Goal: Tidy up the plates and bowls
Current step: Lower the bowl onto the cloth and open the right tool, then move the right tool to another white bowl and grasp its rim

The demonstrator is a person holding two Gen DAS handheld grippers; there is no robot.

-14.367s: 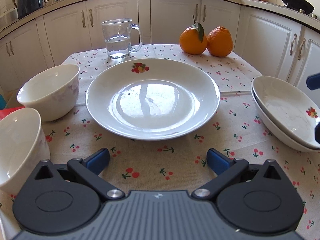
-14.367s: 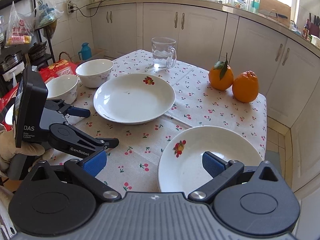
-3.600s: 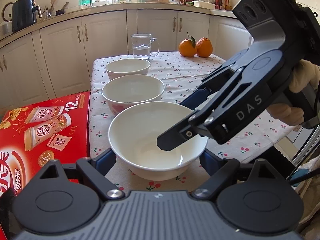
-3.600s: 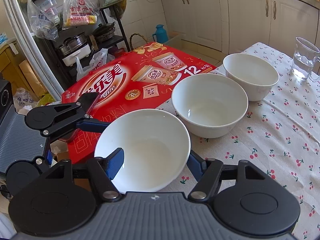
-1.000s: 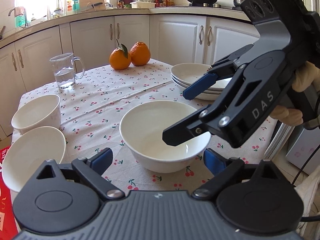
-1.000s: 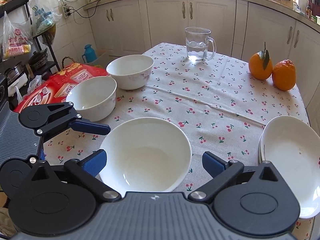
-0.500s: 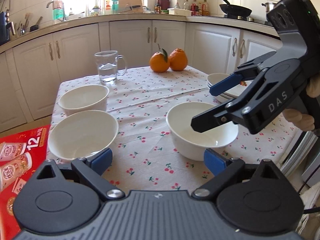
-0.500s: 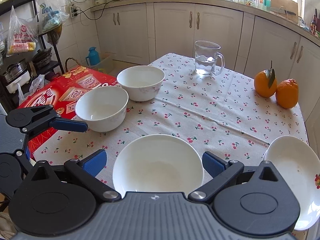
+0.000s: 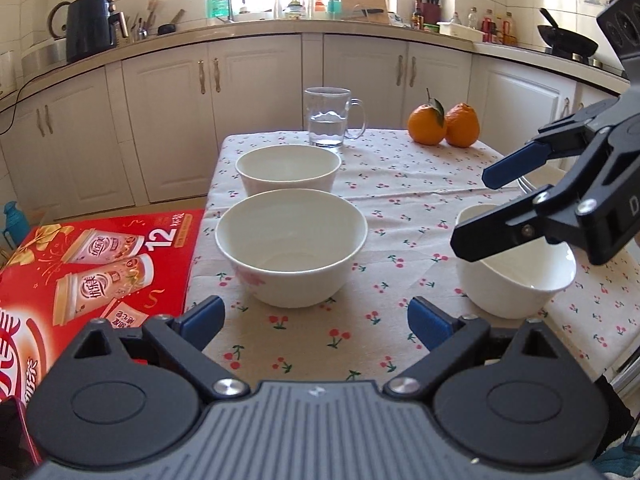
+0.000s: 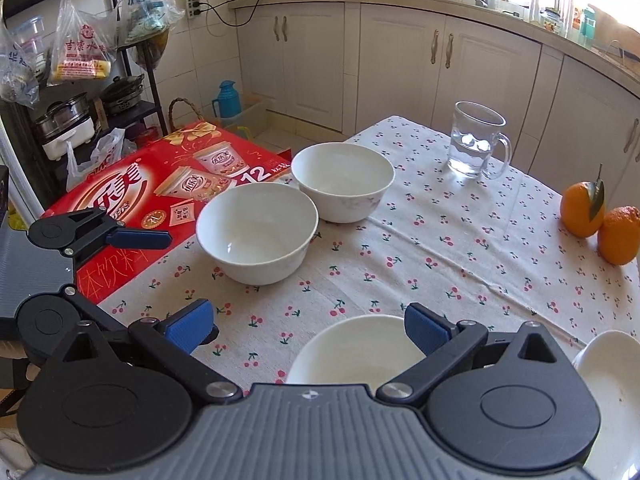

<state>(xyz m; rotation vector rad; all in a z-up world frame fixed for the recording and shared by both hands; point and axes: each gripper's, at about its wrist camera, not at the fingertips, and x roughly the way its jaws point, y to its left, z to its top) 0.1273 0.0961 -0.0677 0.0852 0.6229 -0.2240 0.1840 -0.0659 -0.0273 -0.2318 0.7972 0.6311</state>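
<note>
Three white bowls stand on the cherry-print tablecloth. In the left wrist view the middle bowl (image 9: 291,248) is just ahead of my open, empty left gripper (image 9: 316,318), the far bowl (image 9: 288,174) behind it. The moved bowl (image 9: 516,268) stands at the right, under my right gripper (image 9: 474,216), which is open above its rim. In the right wrist view that bowl (image 10: 356,350) sits below my open right gripper (image 10: 306,328); the middle bowl (image 10: 256,232) and far bowl (image 10: 342,180) lie ahead. The stacked plates (image 10: 612,380) show at the right edge.
A glass mug of water (image 9: 330,122) and two oranges (image 9: 442,124) stand at the table's far side. A red drink carton (image 9: 92,264) lies beside the table's left edge. White cabinets surround the table. The left gripper (image 10: 96,232) shows at the right wrist view's left.
Both grippers have let go of the bowl and drawn back from it. The left gripper has swung left to face the middle bowl. The right gripper has lifted above the set-down bowl.
</note>
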